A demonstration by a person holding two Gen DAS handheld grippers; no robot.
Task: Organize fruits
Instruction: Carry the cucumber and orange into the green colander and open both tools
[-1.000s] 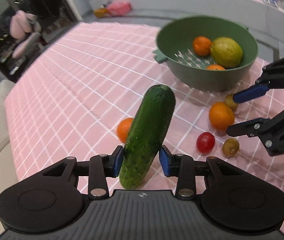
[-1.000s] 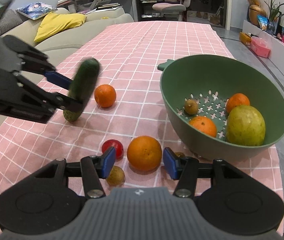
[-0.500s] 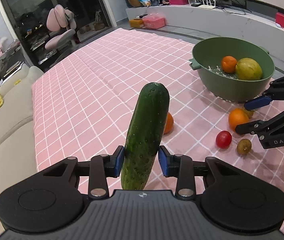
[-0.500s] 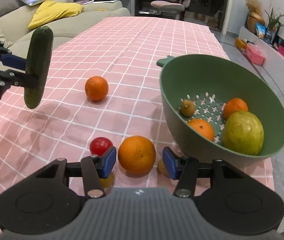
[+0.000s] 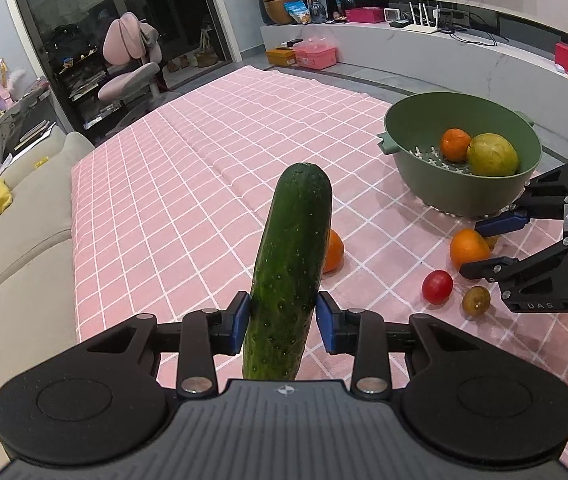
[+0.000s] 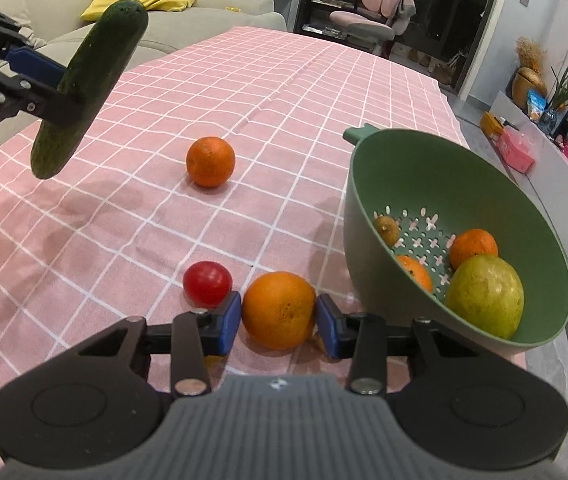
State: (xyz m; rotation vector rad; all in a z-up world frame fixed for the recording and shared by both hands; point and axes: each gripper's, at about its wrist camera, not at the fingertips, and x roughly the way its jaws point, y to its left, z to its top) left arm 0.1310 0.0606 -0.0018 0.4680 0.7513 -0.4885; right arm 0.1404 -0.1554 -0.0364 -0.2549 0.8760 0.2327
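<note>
My left gripper (image 5: 282,320) is shut on a dark green cucumber (image 5: 289,264), held upright in the air over the pink checked cloth; from the right wrist the cucumber (image 6: 88,84) hangs at the far left. My right gripper (image 6: 278,320) sits low on the cloth, its jaws closing around a large orange (image 6: 278,310), and both blue pads touch its sides. A green colander bowl (image 6: 363,184) just right of it holds two small oranges, a yellow-green fruit and a kiwi.
Loose on the cloth lie a red tomato (image 6: 207,283) beside the right gripper's left finger, a second orange (image 6: 210,161) farther out, and a brown kiwi (image 5: 476,300). A grey sofa (image 5: 12,240) runs along the table's left edge.
The left gripper lifted the cucumber and carried it left, away from the fruit. The right gripper's jaws narrowed until the pads met the large orange.
</note>
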